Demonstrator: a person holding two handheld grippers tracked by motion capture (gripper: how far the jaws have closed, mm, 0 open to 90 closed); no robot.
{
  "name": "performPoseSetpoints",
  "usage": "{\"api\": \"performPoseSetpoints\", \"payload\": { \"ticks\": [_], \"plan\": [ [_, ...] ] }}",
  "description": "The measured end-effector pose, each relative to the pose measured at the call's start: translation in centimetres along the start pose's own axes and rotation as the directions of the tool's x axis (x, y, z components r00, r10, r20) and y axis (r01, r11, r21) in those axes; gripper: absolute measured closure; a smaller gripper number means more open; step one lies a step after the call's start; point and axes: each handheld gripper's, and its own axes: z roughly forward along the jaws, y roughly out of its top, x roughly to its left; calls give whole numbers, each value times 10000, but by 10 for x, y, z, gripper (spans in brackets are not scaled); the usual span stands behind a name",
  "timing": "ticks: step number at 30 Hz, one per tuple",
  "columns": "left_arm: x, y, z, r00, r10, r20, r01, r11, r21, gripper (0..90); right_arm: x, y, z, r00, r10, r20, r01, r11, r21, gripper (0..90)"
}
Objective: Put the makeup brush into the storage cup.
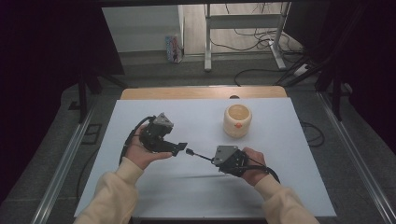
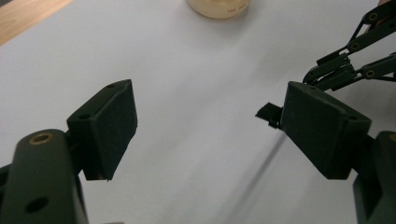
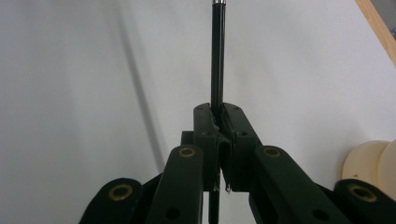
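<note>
A thin black pen-like stick (image 3: 217, 56) is clamped between the jaws of my right gripper (image 3: 219, 121) and points straight ahead over the white table sheet. In the high view the right gripper (image 1: 214, 159) holds the stick (image 1: 198, 154) level, pointing left toward my left gripper (image 1: 179, 148). The left gripper (image 2: 210, 126) stands open, nothing between its pads (image 2: 109, 121). The stick's blocky black tip (image 2: 268, 114) shows just beyond its right jaw, apart from it. A cream pot (image 1: 237, 120) stands upright beyond both grippers.
The white sheet (image 1: 196, 191) covers most of the wooden table (image 1: 187, 92), whose bare strip runs along the far edge. The cream pot (image 2: 218, 7) sits ahead of the left gripper and at the right edge (image 3: 369, 161) of the right gripper view.
</note>
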Motion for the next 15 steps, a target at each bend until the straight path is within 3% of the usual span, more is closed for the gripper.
{"api": "performPoseSetpoints", "payload": {
  "ticks": [4, 15],
  "plan": [
    [-1, -9, -3, 9999, -139, 24, 139, 9997, -194, 177, -2, 0, -3, 9998, 189, -44, -190, 9996, -218, 854],
    [-3, -35, -3, 9979, -598, -230, 594, 9981, -180, 180, -3, -2, -7, 9969, 765, -176, -774, 9955, -550, 854]
  ]
}}
